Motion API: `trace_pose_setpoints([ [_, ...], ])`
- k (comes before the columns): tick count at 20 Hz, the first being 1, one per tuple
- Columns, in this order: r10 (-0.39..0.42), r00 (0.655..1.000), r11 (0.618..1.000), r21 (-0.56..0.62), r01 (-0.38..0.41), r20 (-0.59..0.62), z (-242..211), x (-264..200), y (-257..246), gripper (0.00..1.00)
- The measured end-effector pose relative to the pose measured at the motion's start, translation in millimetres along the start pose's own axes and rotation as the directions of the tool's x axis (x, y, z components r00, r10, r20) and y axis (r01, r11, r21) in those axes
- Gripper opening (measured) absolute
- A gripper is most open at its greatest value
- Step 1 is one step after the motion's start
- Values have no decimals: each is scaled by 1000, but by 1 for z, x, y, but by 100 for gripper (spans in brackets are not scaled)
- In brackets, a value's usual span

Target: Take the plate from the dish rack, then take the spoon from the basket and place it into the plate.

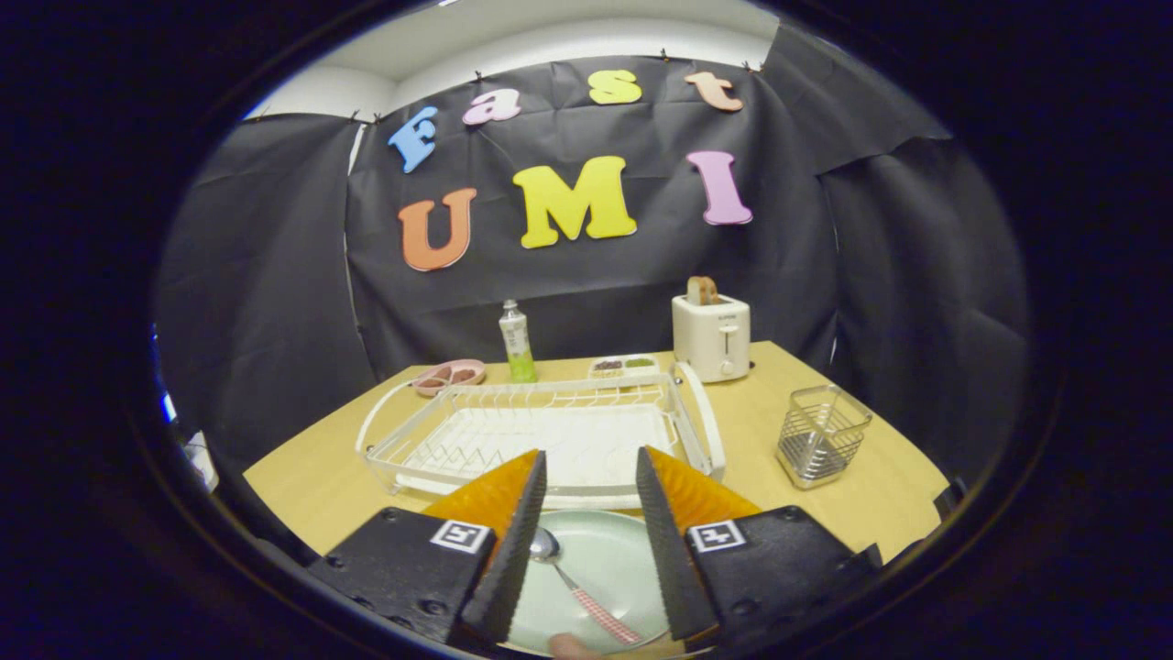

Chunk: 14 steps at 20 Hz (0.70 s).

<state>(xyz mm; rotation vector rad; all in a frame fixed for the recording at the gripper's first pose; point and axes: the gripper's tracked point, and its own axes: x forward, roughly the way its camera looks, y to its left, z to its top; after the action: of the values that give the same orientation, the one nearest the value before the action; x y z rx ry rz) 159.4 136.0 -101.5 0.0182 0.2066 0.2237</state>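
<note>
Jaws [586, 477] stand parted, gripping nothing, above the near edge of the surface.

Surface [761, 431]: pale wood top, carries everything below.

Dish rack [550, 431]: white wire rack on a tray, just beyond the fingertips, no dishes visible in it.

Plate [609, 559]: pale green, flat on the surface between the fingers, in front of the rack.

Toaster [711, 335]: white, behind the rack's right end, a slice of bread sticking up from it.

Basket [822, 434]: wire cutlery holder, right of the rack and apart from it.

Spoon [577, 582]: lies in the plate, bowl toward the rack, checked red-and-white handle pointing back.

Bottle [517, 342]: green-labelled, upright behind the rack.

Pink dish [449, 374] and small divided tray [623, 365] at the far edge.
</note>
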Motion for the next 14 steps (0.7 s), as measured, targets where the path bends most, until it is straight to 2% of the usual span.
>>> trace_pose_setpoints([
  [4, -90, 994, 996, 25, 89, 66, 23, -31, -29, 100],
  [8, -143, 982, 990, 16, 142, 123, 51, -79, -50, 100],
  [14, -180, 959, 983, -3, 185, 218, 81, -151, -85, 100],
])
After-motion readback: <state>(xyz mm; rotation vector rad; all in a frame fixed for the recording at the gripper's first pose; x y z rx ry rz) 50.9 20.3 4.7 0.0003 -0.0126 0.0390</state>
